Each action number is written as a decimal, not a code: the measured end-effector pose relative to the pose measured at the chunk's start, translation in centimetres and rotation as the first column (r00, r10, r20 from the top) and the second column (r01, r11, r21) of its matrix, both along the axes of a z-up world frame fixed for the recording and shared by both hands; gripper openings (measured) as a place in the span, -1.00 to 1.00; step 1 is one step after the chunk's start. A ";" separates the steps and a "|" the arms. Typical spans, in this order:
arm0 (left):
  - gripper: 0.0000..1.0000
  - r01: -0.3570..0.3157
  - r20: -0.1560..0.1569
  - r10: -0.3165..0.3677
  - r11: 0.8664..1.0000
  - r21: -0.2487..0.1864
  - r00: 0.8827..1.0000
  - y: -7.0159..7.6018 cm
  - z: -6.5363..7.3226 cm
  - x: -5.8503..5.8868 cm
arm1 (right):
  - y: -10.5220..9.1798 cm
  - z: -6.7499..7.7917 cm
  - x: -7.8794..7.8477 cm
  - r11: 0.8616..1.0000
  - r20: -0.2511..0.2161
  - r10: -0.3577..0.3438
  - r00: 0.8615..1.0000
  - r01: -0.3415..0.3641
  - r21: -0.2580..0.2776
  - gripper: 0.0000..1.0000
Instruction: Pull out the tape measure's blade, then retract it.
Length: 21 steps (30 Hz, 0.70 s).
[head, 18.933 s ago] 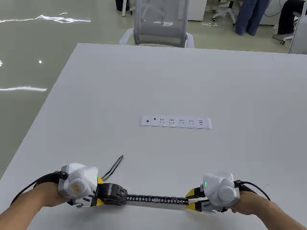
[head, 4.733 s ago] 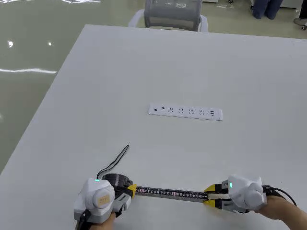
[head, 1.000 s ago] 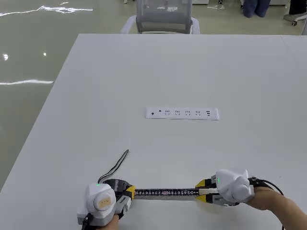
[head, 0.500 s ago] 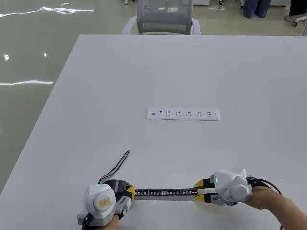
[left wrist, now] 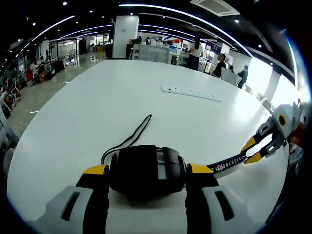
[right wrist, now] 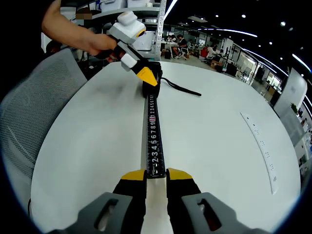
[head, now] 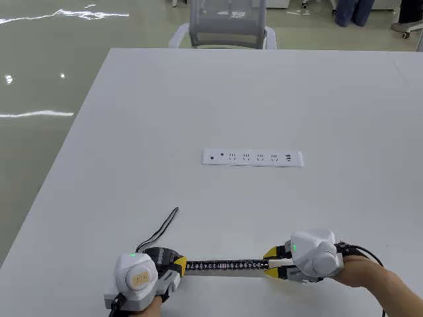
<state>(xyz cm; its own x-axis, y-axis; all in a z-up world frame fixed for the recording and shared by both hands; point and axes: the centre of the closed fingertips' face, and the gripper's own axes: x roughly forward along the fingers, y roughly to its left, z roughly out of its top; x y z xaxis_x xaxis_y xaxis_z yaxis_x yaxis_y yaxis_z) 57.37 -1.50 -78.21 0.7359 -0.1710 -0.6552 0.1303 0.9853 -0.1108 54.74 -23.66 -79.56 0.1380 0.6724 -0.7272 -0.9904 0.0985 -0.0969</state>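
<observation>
1. Left hand-held gripper: white moulded shell, grey fingers with yellow tips. The jaws stand wide, one on each flank of the tape measure case, clamping it. In the head view the hand behind it is cut off by the bottom edge.

2. Tape measure case: black, rounded and matte, with a ribbed band across the top. It sits on the table at the near-left. From the head view the gripper shell covers its near part.

3. Wrist strap: a thin black cord loop lying slack on the table beyond the case. Where it joins the case cannot be made out.

4. Blade: a dark flat strip with pale numerals and one red mark. It is drawn out flat on the table, straight from the case to the right gripper. The figures are legible in the right gripper view and too small to read from the head.

5. Chair: grey mesh back, at the table's far edge, cropped by the top of the head view.

6. Power strip: white, long and flat, with a row of sockets, at mid-table and well apart from the tape.

7. Right hand-held gripper: same make. Its jaws are nearly together, pinching the blade's free end, and the end hook is hidden between the yellow tips.

8. Table: white, smooth and matte.
</observation>
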 end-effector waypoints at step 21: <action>0.21 -0.002 0.000 0.002 1.000 -0.020 1.000 0.1 0.0 0.0 | 1.1 0.2 0.1 1.000 0.003 0.007 1.000 -0.007 0.008 -0.73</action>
<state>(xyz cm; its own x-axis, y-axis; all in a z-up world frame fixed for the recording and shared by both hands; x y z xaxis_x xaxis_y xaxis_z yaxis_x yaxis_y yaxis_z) 57.38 -1.35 -78.20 0.7362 -0.1824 -0.6517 0.1280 0.9831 -0.1306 54.86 -22.61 -79.35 0.1359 0.6792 -0.7213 -0.9907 0.0927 -0.0994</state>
